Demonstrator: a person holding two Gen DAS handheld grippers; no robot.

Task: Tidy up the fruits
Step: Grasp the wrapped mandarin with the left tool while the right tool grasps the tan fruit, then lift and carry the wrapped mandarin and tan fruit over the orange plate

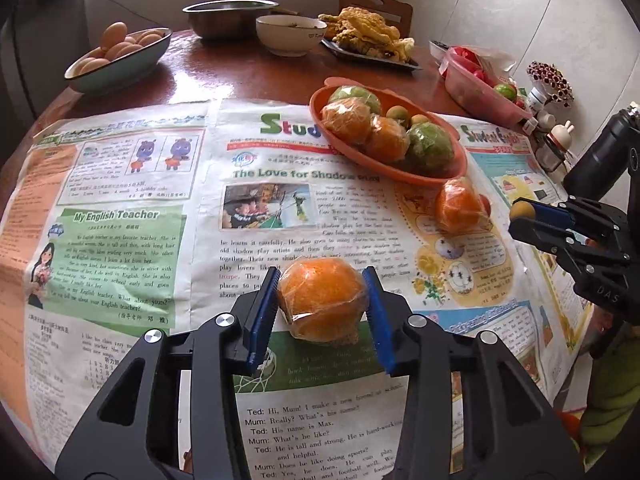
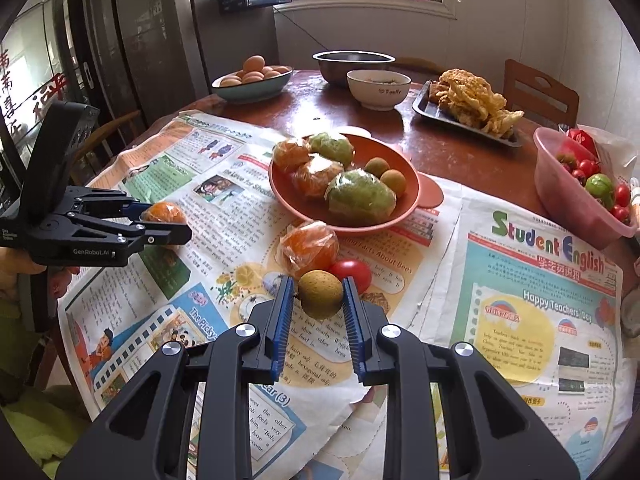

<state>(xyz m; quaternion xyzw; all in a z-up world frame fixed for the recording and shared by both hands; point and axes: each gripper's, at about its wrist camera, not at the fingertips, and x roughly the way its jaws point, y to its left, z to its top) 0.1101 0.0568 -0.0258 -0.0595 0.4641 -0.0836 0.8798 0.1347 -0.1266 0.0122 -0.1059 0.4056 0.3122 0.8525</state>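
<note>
Left-wrist view, upper left: oval dish of eggs [image 1: 116, 58]. Next a steel bowl [image 1: 230, 16], a white bowl [image 1: 290, 34], a tray of fried food [image 1: 370, 46]. Centre right: orange plate [image 1: 386, 136] with wrapped oranges, two wrapped green fruits and small brown fruits. Far right: pink tub [image 1: 480, 88] of tomatoes.

My left gripper [image 1: 325, 304], lower centre, is closed onto a wrapped orange [image 1: 322, 302], both blue pads against its sides. My right gripper [image 2: 320, 296], lower centre of its own view, pinches a small brown fruit [image 2: 320, 294]. Just above it lie another wrapped orange [image 2: 308, 248] and a red tomato [image 2: 352, 274], touching, just below the plate.

Newspaper [image 1: 132, 208] left of the plate lies bare, up to the table's dark edge.
</note>
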